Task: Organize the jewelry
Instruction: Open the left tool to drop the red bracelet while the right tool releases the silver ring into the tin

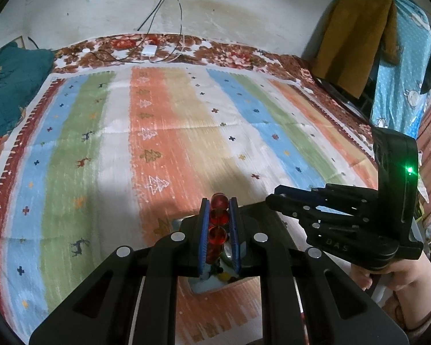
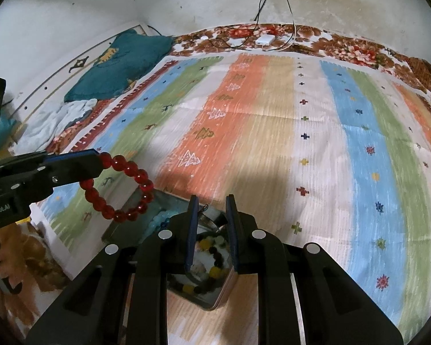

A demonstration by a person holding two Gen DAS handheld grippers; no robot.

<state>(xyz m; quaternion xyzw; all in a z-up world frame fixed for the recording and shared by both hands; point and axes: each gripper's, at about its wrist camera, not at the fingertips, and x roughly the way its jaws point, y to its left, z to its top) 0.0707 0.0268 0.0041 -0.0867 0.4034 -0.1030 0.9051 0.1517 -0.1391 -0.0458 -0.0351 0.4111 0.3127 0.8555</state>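
Note:
My left gripper (image 1: 219, 201) is shut on a red bead bracelet (image 1: 217, 230) and holds it above the bed. In the right wrist view the same bracelet (image 2: 120, 185) hangs as a ring from the left gripper's fingers (image 2: 80, 162), over the left side of an open metal box (image 2: 215, 296). The box holds a dark and yellow bead bracelet (image 2: 212, 258) and pale blue beads (image 2: 161, 218). My right gripper (image 2: 212, 201) hovers over the box with its jaws slightly apart and nothing between them. It also shows in the left wrist view (image 1: 273, 195), to the right of my left gripper.
A striped cloth (image 2: 273, 120) with tree and star patterns covers the bed (image 1: 230, 54). A teal pillow (image 2: 123, 63) lies at the back left. A white charger (image 2: 265, 39) and cables lie at the far edge by the wall. Clothes (image 1: 359, 37) hang at the right.

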